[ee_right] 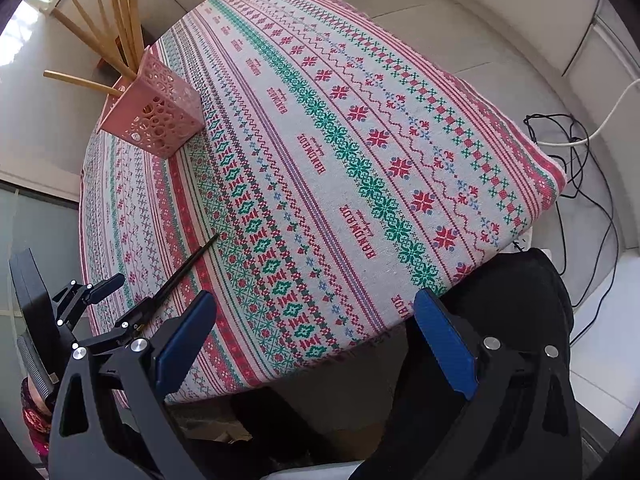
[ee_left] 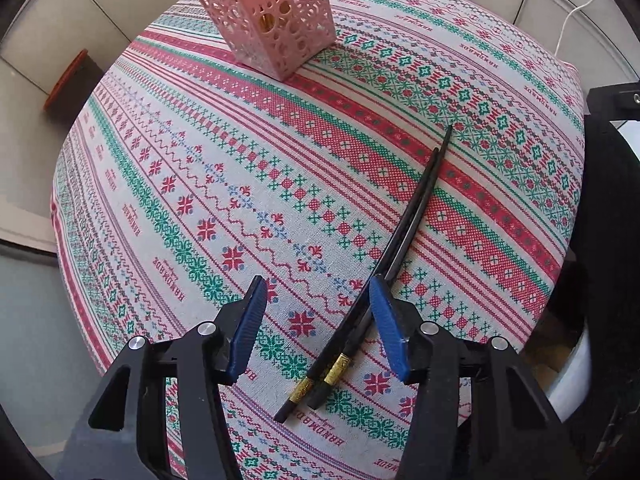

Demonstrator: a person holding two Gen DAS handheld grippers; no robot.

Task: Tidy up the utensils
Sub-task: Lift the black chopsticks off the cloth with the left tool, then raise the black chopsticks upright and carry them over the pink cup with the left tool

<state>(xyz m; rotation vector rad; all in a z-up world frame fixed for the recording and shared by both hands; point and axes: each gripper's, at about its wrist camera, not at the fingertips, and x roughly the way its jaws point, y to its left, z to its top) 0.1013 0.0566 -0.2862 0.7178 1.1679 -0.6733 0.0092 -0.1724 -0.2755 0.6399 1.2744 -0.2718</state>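
Note:
A pair of black chopsticks [ee_left: 404,216] with gold bands lies slantwise on the patterned tablecloth [ee_left: 192,168]. My left gripper [ee_left: 316,282] hovers over their banded handle ends, pointing steeply down. It is open, and the chopsticks run past the right blue pad [ee_left: 386,324] without being pressed. A pink perforated holder [ee_left: 276,20] stands at the far edge with wooden chopsticks in it. In the right wrist view the holder [ee_right: 156,108] and its wooden chopsticks [ee_right: 120,32] are at the upper left. The black chopsticks [ee_right: 188,264] and the left gripper [ee_right: 132,294] are at the lower left. My right gripper [ee_right: 316,296] is open and empty over the table's near edge.
Black cables [ee_right: 580,168] and a white cord [ee_right: 612,112] trail on the tiled floor to the right of the table. A dark garment [ee_right: 508,288] sits beside the table's near corner. A brown cylinder with an orange rim [ee_left: 68,80] lies on the floor to the left.

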